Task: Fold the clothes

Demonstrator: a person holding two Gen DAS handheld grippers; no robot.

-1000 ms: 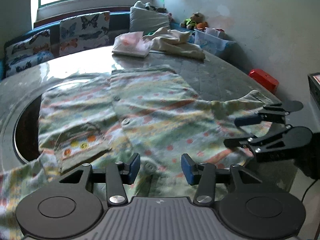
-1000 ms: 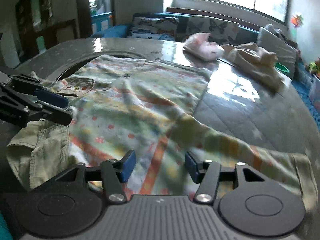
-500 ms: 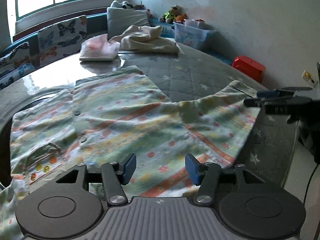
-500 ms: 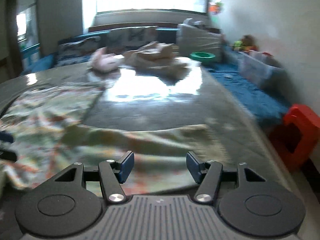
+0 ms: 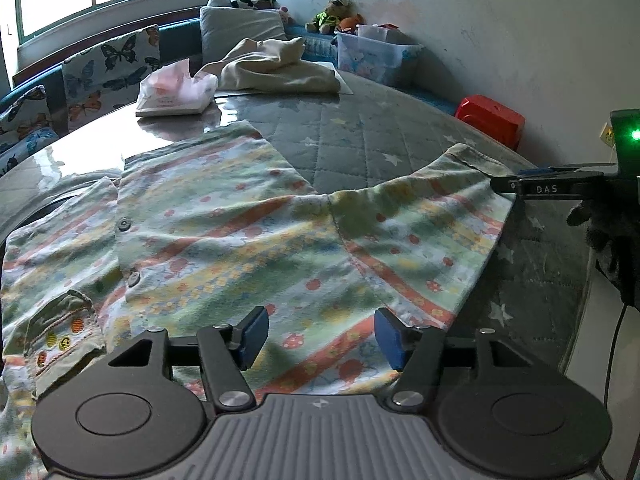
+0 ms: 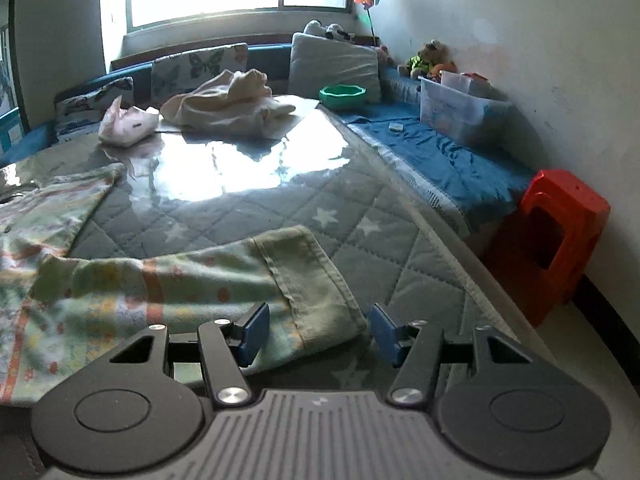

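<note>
Now shirt (image 5: 248, 240) under L tongs (image 5: 318, 336).

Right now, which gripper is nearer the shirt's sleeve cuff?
Right. The right gripper sits open at the sleeve cuff, its end between the pads. The left gripper, also open, hovers over the shirt's hem, well away from it.

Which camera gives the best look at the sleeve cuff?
The right wrist view: the sleeve cuff lies close, flat on the table, hem and stitching clear. The left wrist view shows it farther off, at the shirt's right end.
</note>
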